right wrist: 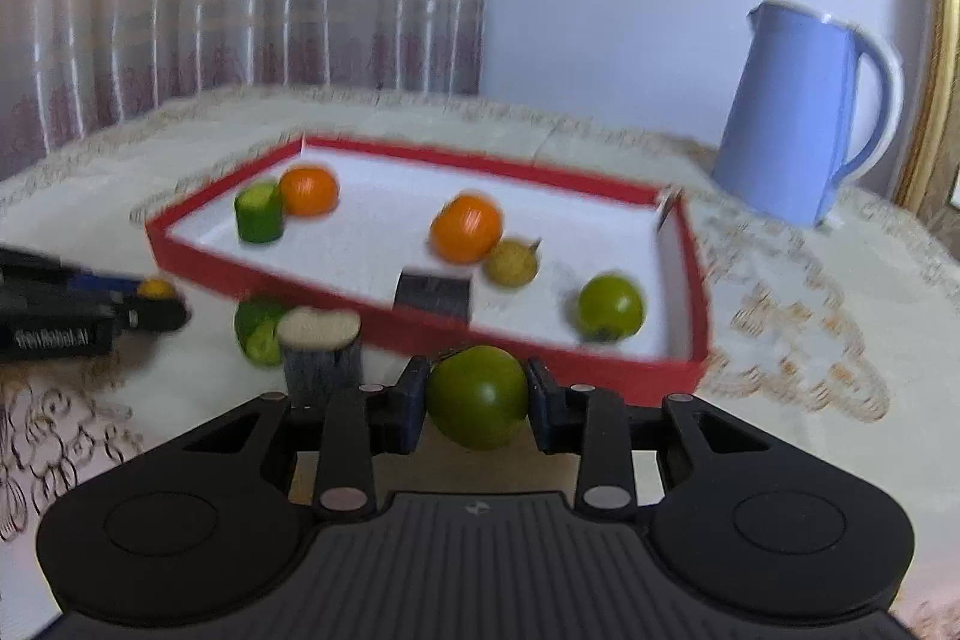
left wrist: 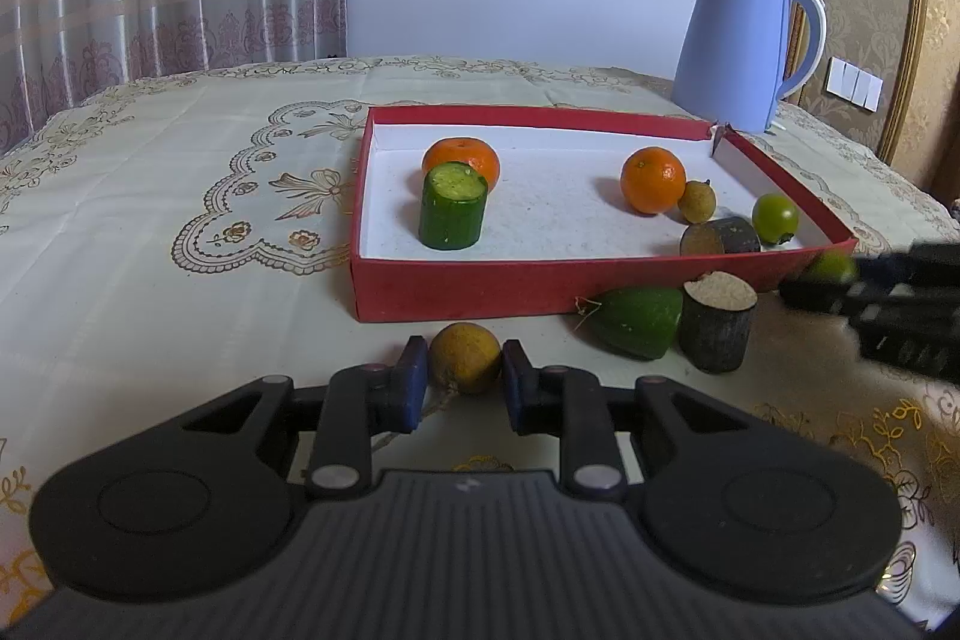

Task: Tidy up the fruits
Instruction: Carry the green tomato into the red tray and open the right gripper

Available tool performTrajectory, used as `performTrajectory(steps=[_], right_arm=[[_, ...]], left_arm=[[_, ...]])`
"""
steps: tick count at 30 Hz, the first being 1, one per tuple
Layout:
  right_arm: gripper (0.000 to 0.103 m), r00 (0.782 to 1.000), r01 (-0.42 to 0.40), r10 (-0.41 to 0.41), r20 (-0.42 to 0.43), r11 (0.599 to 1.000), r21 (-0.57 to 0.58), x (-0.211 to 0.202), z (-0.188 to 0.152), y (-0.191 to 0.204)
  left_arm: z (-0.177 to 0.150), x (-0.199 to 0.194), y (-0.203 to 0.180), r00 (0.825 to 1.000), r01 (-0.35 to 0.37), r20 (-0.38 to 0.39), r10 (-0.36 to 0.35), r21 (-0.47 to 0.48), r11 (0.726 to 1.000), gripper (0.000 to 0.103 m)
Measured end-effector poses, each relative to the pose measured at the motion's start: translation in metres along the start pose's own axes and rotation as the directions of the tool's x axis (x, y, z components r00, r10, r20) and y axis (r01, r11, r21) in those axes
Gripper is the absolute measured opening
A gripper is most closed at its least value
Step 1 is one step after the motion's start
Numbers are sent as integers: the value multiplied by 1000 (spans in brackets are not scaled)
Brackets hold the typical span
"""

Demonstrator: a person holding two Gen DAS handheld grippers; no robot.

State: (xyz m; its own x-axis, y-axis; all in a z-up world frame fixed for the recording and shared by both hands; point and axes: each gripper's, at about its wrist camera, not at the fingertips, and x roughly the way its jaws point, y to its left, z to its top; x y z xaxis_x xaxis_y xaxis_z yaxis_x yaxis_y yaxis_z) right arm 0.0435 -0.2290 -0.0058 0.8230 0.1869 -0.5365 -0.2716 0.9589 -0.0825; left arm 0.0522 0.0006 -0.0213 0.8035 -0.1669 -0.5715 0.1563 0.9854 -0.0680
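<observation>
While your left gripper (left wrist: pixel 465 376) brackets a yellow-brown fruit (left wrist: pixel 465 357) on the cloth in front of the red tray (left wrist: pixel 456 286), its pads beside it with contact unclear, your right gripper (right wrist: pixel 477 400) clamps a green fruit (right wrist: pixel 477 396) just before the tray's near wall, which holds two oranges (left wrist: pixel 461 160) and other pieces.

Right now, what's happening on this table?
Fruit is being sorted into a shallow red box with a white floor. The left gripper straddles a small yellow-brown round fruit on the tablecloth; contact is unclear. The right gripper grips a round green fruit near the box's front wall.
</observation>
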Motion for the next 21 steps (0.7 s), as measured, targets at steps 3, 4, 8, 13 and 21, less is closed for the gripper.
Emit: performTrajectory(steps=[3,4,8,13,21], right_arm=[[33,999,27,-27,39,1000,10,-6,13,-8],[33,998,40,-41,43,999,9,-4,18,-12],[33,998,46,-47,29,998,40,13,33,-24],[33,999,37,-37,-4,998,50,36,40,-28],[33,998,56,-55,-20,998,36,54,39,-22]], left_arm=[[0,0,0,1000,2,0,-2,-3,1000,23],[0,0,0,1000,3,0,-3,-4,1000,23],[0,0,0,1000,2,0,-2,-3,1000,23],[0,0,0,1000,4,0,-4,-6,1000,23],[0,0,0,1000,5,0,-5,-6,1000,23]])
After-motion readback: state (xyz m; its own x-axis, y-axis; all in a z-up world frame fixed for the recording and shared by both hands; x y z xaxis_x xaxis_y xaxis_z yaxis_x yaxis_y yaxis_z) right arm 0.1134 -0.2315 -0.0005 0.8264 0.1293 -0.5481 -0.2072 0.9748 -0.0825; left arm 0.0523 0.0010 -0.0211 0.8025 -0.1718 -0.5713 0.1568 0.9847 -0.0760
